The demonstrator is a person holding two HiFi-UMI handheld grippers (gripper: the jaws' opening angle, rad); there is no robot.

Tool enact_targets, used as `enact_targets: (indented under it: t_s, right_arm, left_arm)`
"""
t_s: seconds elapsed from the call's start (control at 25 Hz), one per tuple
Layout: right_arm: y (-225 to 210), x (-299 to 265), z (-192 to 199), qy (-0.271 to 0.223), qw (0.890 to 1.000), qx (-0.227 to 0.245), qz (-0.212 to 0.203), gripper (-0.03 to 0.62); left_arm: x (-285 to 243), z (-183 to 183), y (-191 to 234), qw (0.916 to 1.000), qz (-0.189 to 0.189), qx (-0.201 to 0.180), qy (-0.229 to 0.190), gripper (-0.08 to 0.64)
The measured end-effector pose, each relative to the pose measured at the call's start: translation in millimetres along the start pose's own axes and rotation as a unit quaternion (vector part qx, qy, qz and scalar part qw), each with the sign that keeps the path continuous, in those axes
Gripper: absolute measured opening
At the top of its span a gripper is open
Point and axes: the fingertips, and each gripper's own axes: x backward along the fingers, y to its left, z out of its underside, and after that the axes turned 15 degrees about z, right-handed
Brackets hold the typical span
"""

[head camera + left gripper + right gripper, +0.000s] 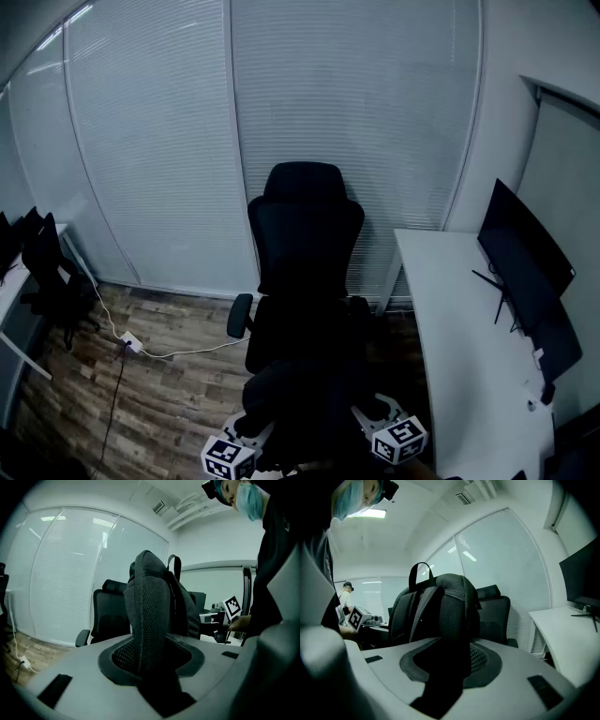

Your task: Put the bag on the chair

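holding the bag (305,411) between both tools, the person stands facing the chair (305,246), and the job looks roughly halfway done. the left tool (151,667) has its jaws closed partway on a padded mesh part of the bag, which runs up out of the grip and fills the middle of the left gripper view. the right tool (450,667) is clamped the same way on a dark padded part on the bag's other side, with the carry loop standing up above it. so the pick-up is done and the bag is gripped on both sides.

in the head view the bag is a dark mass low in the frame, between the two marker cubes and just in front of the seat. that view is too dark to tell whether its far edge touches the seat. both gripper views show the chair's back behind the bag, not under it, so it probably hangs in the air near the chair. the seat itself looks bare, as far as the dark lets me judge.

what is left, as i judge it: carry the bag forward over the seat, lower it until it rests there, then open both tools and draw them away. the white worktop (459,356) stands to the right of the chair.
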Motion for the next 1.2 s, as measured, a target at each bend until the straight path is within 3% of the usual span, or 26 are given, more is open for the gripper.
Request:
enact_targets:
  t_s: [0.36,1.2]
  right_arm:
    - [-4,10,-3,-0.007,1.0,0.011,-0.024,0.146]
    - [21,-74,-36,-0.029,0.999,-0.008,0.022,0.146]
  left_arm:
    - [2,2,-18,0.9997,-0.02,0.002,-0.013,0.173]
    - [-1,-34,85,0.9993,0.022,-0.03,-0.008,0.173]
